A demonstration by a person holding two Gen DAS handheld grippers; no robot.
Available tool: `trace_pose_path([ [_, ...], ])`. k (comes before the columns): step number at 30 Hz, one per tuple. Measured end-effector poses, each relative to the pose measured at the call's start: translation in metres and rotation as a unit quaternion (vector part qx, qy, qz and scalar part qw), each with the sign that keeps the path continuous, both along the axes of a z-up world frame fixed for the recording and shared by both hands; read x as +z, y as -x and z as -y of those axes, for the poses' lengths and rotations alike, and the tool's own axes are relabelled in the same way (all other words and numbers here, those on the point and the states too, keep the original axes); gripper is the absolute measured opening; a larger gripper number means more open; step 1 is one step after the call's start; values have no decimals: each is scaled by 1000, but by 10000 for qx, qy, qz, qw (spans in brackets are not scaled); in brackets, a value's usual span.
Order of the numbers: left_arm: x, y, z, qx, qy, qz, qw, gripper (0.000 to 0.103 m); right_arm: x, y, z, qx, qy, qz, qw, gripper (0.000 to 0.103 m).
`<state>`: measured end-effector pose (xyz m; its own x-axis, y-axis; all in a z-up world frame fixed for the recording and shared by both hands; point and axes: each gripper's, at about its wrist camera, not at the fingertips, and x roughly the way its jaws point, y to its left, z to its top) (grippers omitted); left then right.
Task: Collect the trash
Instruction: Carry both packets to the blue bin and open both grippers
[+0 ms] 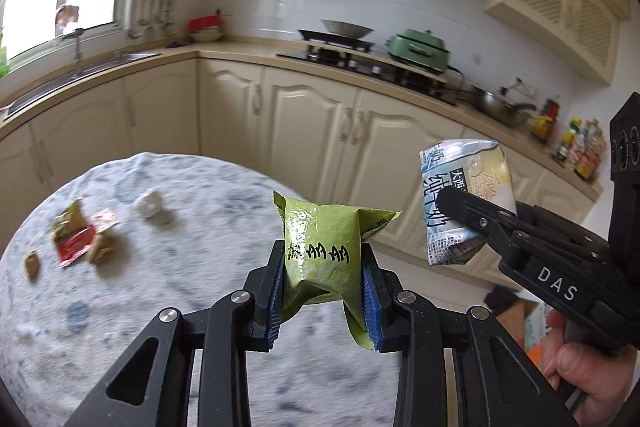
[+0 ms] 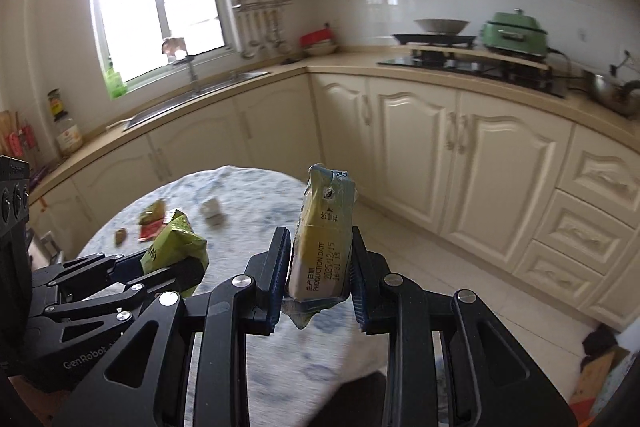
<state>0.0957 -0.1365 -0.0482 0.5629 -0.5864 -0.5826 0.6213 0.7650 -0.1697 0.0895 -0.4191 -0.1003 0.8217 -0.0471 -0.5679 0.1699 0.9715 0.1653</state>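
My left gripper [image 1: 323, 259] is shut on a green snack wrapper [image 1: 324, 247] and holds it above the round table [image 1: 192, 307]. The wrapper also shows in the right wrist view [image 2: 176, 247]. My right gripper [image 2: 320, 259] is shut on a crumpled milk carton [image 2: 322, 243], held upright off the table's right edge; the carton shows in the left wrist view [image 1: 464, 203]. Several small wrappers [image 1: 76, 239] and a white crumpled scrap [image 1: 150, 205] lie on the far left of the table.
The table has a white and blue patterned cloth. Cream kitchen cabinets [image 1: 320, 123] run behind it, with a sink [image 1: 60, 83] to the left and a stove with pans [image 1: 360, 55] to the right. A cardboard box [image 2: 600, 375] sits on the floor at right.
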Motion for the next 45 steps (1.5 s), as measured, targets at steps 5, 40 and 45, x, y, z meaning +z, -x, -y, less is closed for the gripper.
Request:
trace_pose_path([
  [5, -2, 3, 49, -467, -65, -107, 9988, 30, -10, 22, 38, -419, 101, -109, 9990, 28],
  [40, -180, -102, 385, -1937, -1162, -1778, 9578, 30, -213, 98, 246, -2163, -1072, -1968, 9503, 29],
  [45, -216, -120, 430, -1864, -1512, -2105, 9477, 45, -238, 104, 262, -2309, -1326, -2136, 9399, 31],
])
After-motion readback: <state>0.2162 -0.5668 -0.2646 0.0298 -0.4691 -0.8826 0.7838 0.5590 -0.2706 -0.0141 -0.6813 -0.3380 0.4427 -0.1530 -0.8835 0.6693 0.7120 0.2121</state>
